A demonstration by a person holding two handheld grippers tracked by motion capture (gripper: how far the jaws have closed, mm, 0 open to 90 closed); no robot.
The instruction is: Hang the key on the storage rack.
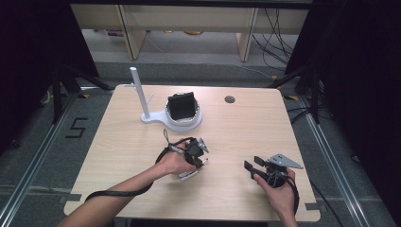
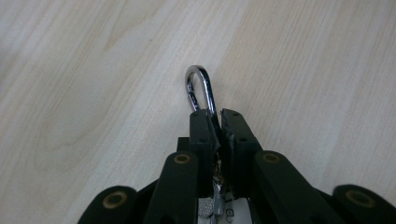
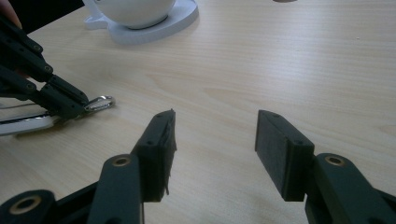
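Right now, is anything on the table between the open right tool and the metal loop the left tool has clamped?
Nothing visible. The right tool stands open, with bare table between it and the metal loop pinched in the left tool. The white stand sits farther back, off that line.

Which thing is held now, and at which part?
The left tool grips a metal clip at its straight end; the loop sticks out. The right tool holds nothing.
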